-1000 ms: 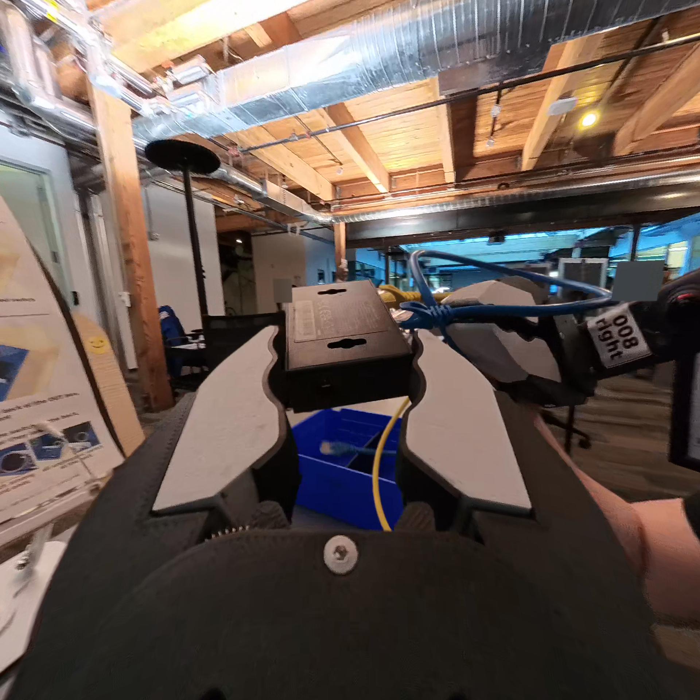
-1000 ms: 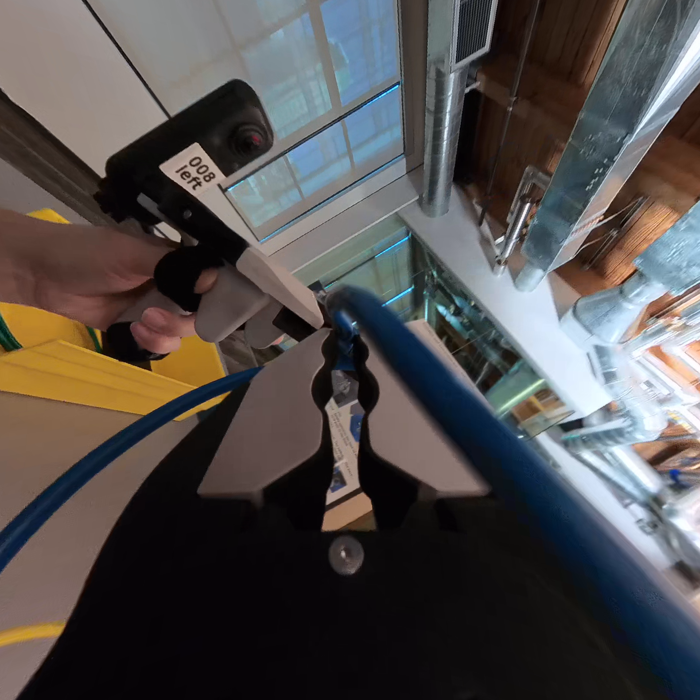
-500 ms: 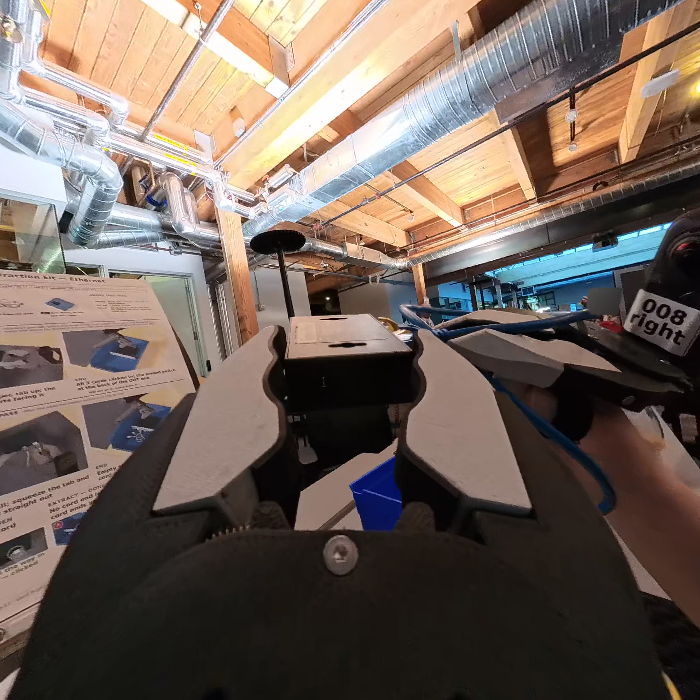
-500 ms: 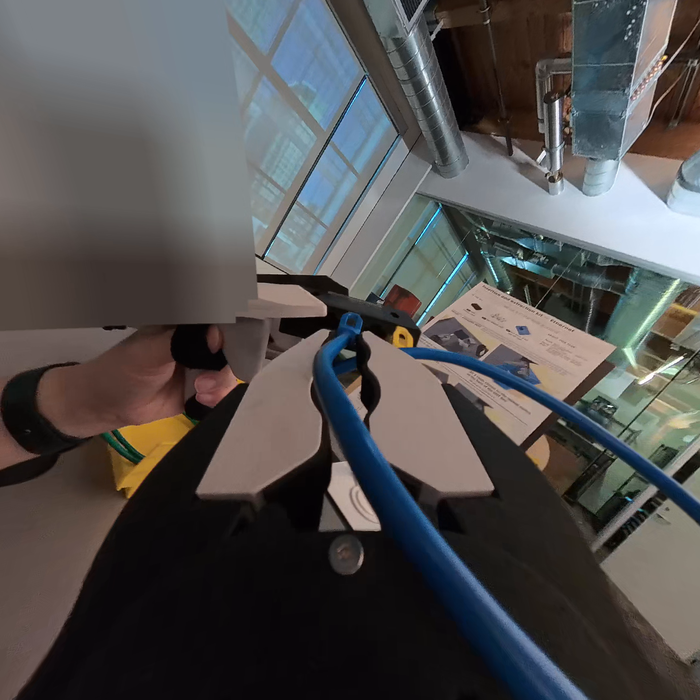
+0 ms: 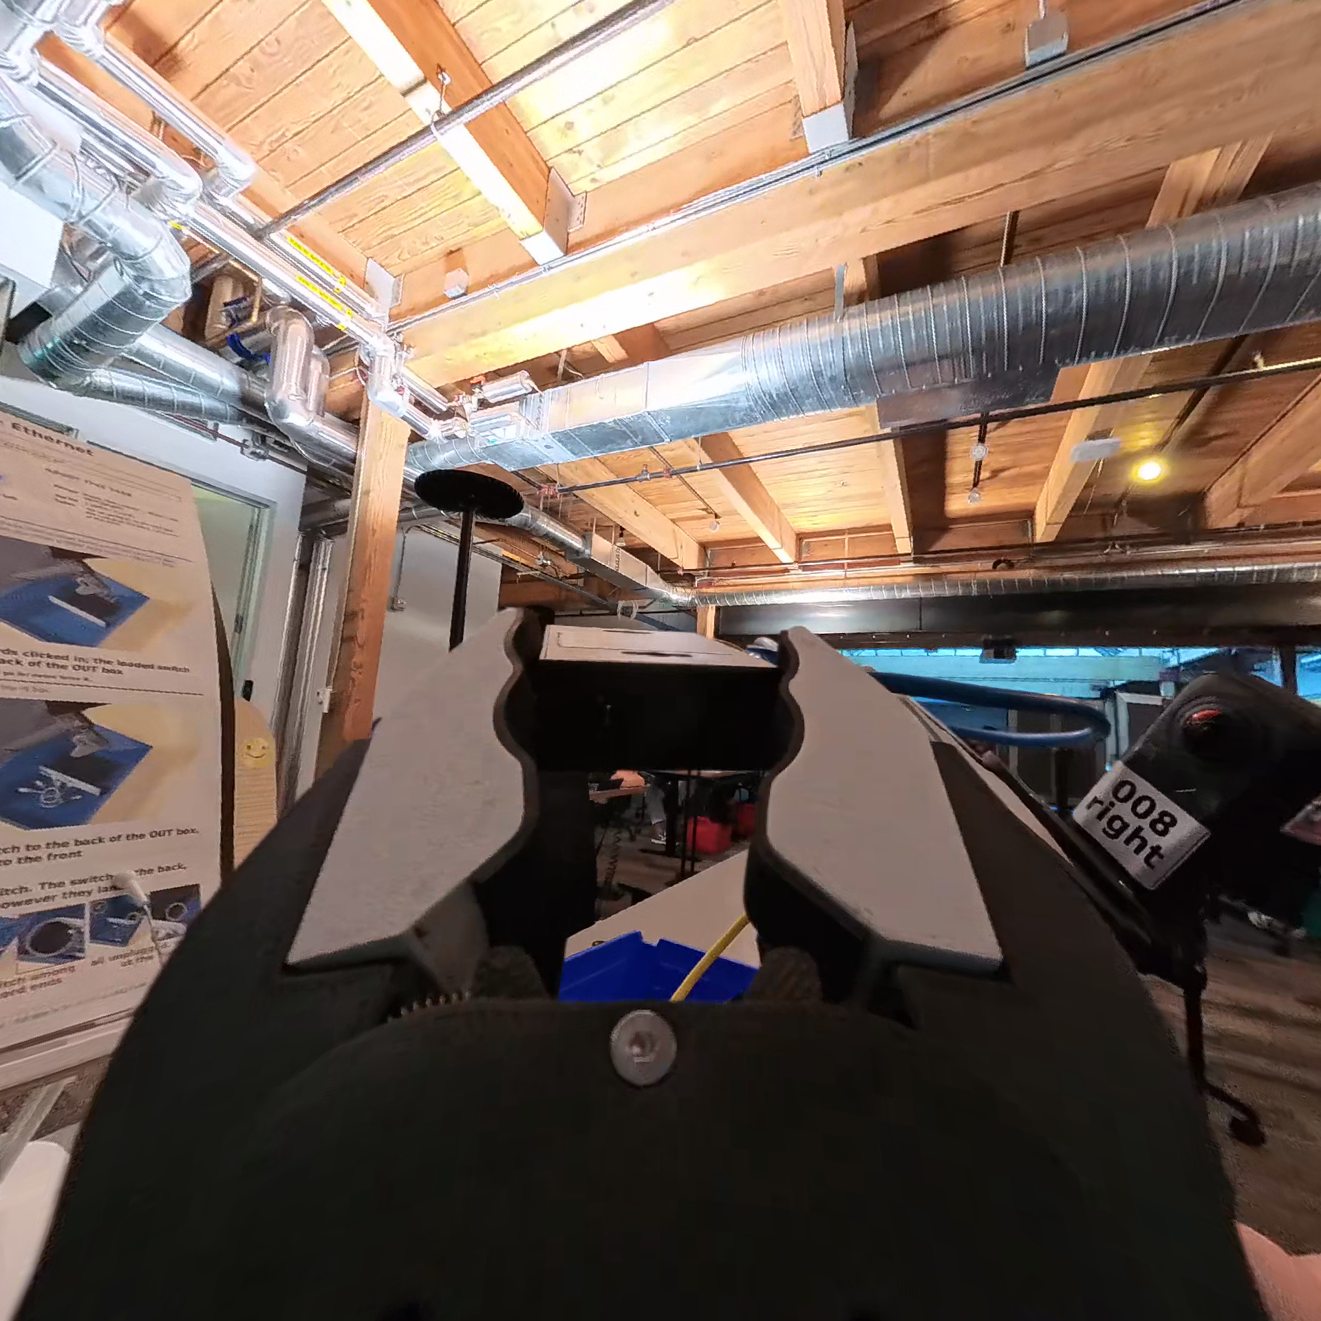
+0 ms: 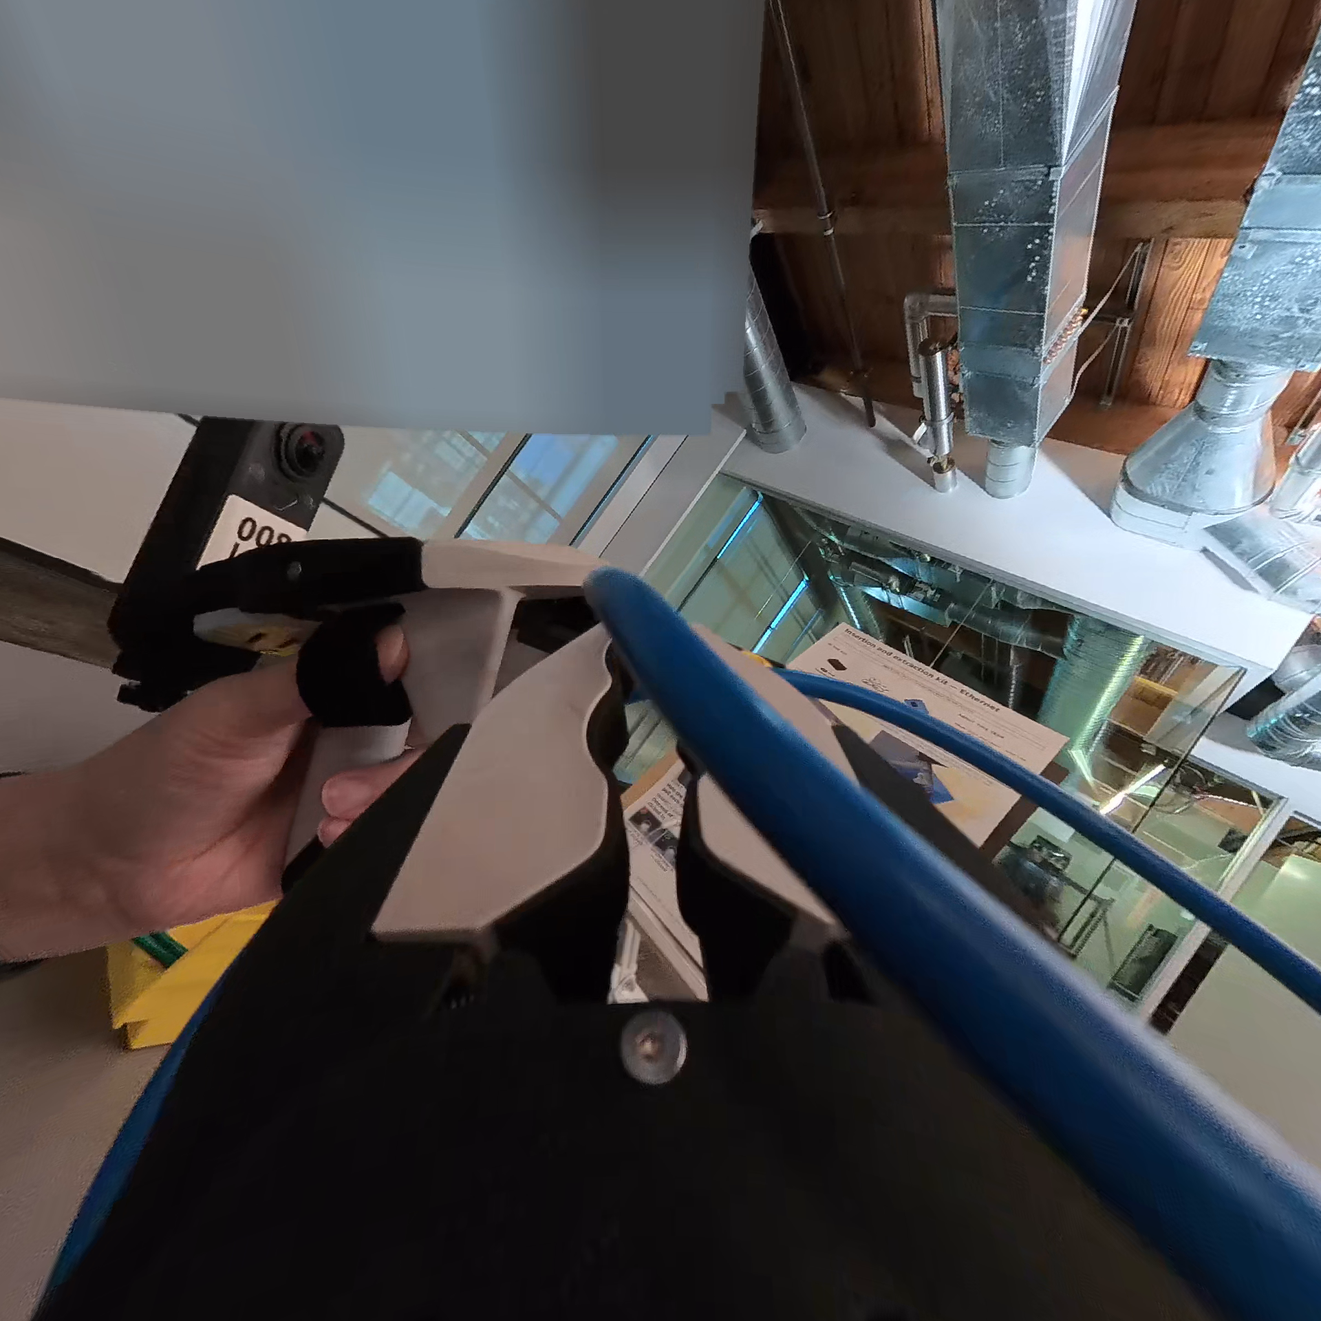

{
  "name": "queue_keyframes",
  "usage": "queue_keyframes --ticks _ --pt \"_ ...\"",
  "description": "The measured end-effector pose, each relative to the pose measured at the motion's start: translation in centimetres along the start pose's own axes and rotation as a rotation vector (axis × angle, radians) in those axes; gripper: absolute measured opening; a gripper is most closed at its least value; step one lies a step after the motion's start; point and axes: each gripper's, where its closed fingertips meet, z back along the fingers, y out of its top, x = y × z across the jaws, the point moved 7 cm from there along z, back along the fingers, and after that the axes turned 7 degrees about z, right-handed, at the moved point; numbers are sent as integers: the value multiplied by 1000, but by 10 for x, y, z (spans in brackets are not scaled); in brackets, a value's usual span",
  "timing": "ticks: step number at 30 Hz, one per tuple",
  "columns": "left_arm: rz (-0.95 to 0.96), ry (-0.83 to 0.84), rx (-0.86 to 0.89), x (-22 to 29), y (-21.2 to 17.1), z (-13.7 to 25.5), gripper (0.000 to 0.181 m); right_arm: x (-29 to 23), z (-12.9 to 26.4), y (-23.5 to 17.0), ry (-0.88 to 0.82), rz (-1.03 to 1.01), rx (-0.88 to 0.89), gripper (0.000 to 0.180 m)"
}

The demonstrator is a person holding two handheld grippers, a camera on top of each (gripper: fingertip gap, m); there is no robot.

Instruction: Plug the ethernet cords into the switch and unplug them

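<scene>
In the left wrist view my left gripper is shut on a black switch and holds it up in the air, tilted toward the ceiling. My right gripper is close on the switch's right side, with a blue ethernet cord looping over it. In the right wrist view my right gripper is shut on the blue cord near its end. The plug is hidden at the tips, right beside the left gripper. A yellow cord hangs below the switch.
A blue bin sits below the left gripper. A yellow bin sits on the table under the person's hand. An instruction poster stands at the left. Ceiling beams and ducts fill the upper views.
Both grippers have tilted upward, so more ceiling shows and the blue bin has dropped low in the left wrist view. The switch and the blue cord stay gripped, close together.
</scene>
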Motion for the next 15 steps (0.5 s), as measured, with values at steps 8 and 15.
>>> queue_keyframes --ticks 8,15 --pt "-204 53 21 5 5 3 61 4 -3 0 43 -148 -46 10" --pt "-282 61 59 9 6 5 61 5 -5 2 63 -278 -48 11"
